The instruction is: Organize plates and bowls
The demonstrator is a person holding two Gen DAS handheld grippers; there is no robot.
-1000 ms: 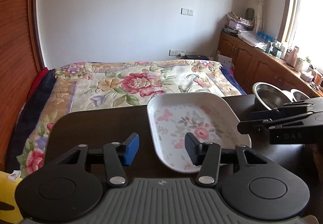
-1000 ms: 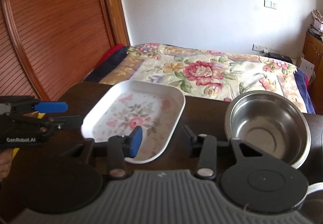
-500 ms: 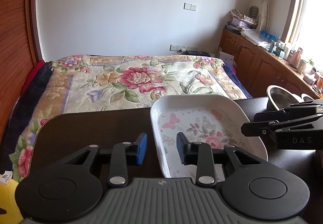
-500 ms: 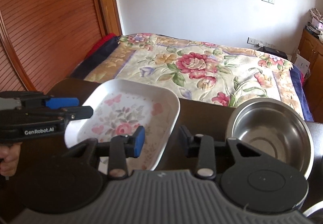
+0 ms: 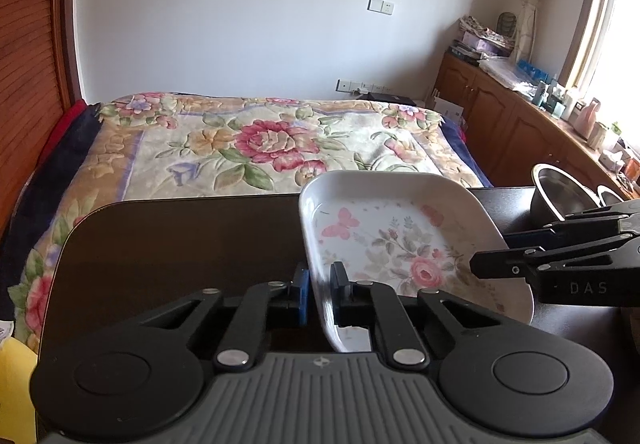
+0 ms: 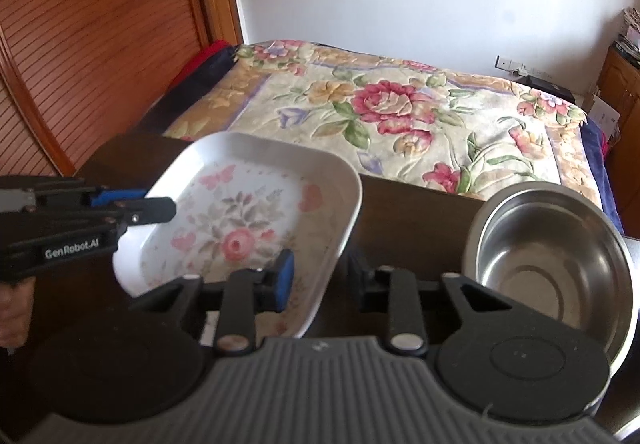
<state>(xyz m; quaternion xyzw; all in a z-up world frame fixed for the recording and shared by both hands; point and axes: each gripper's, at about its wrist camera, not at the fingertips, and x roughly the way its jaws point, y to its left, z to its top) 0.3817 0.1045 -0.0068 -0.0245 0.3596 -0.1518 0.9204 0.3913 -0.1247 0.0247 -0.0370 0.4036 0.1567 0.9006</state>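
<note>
The left gripper (image 5: 319, 298) is closing: its fingers, wide apart a second ago, are now pinching the near left rim of the floral plate (image 5: 404, 240), which is tilting up on that side. The right gripper (image 6: 320, 280) is narrowing too and sliding across the plate's right edge, so its blue finger (image 6: 285, 278) is now lying over the plate.

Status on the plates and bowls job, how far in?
Early. Nothing looks stacked yet. In hand: the left claw has its fingers closed on the left rim of the floral plate; the right claw is open astride its right rim. Left: the steel bowl sits apart on the table, untouched.
</note>
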